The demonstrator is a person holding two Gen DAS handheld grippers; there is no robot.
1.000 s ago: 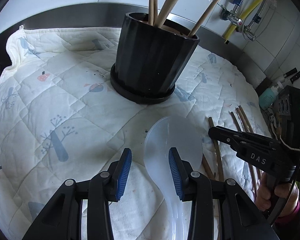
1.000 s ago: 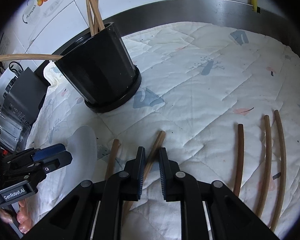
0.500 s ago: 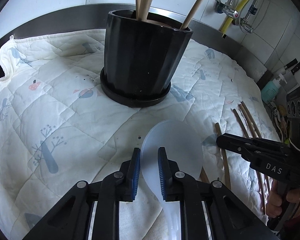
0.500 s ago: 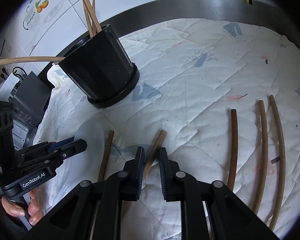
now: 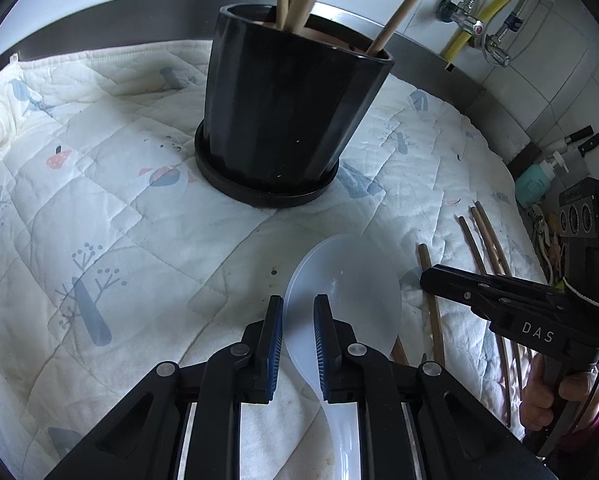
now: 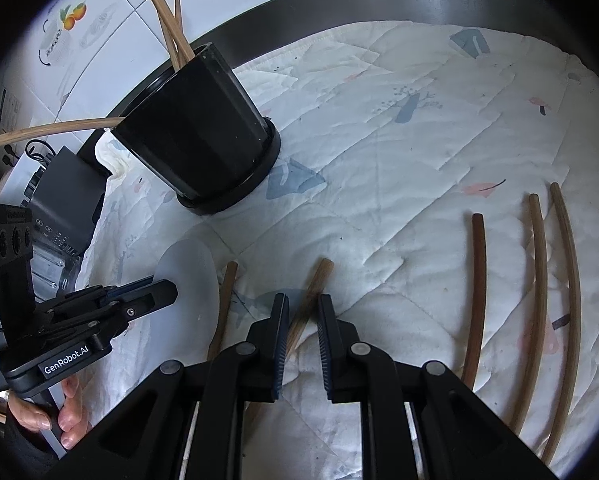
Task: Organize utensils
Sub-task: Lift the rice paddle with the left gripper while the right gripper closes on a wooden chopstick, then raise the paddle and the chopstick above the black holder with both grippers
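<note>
A black ribbed holder [image 5: 287,120] stands on the quilted cloth with several wooden chopsticks in it; it also shows in the right wrist view [image 6: 195,140]. My left gripper [image 5: 298,312] is shut on the translucent white rice spoon [image 5: 347,300], lifted slightly above the cloth in front of the holder; the spoon also shows in the right wrist view [image 6: 191,284]. My right gripper [image 6: 302,312] is shut on a brown chopstick [image 6: 313,292] lying on the cloth. It also shows in the left wrist view [image 5: 431,276].
Another chopstick [image 6: 225,300] lies left of the held one. Three dark chopsticks [image 6: 535,280] lie on the cloth to the right. A steel rim [image 6: 339,12] and tiled wall are behind. Taps and a yellow hose [image 5: 475,20], a soap bottle [image 5: 533,184] stand at right.
My left gripper closed on the rice spoon and raised it a little while moving toward the holder. My right gripper stayed shut on the chopstick, shifting slightly.
</note>
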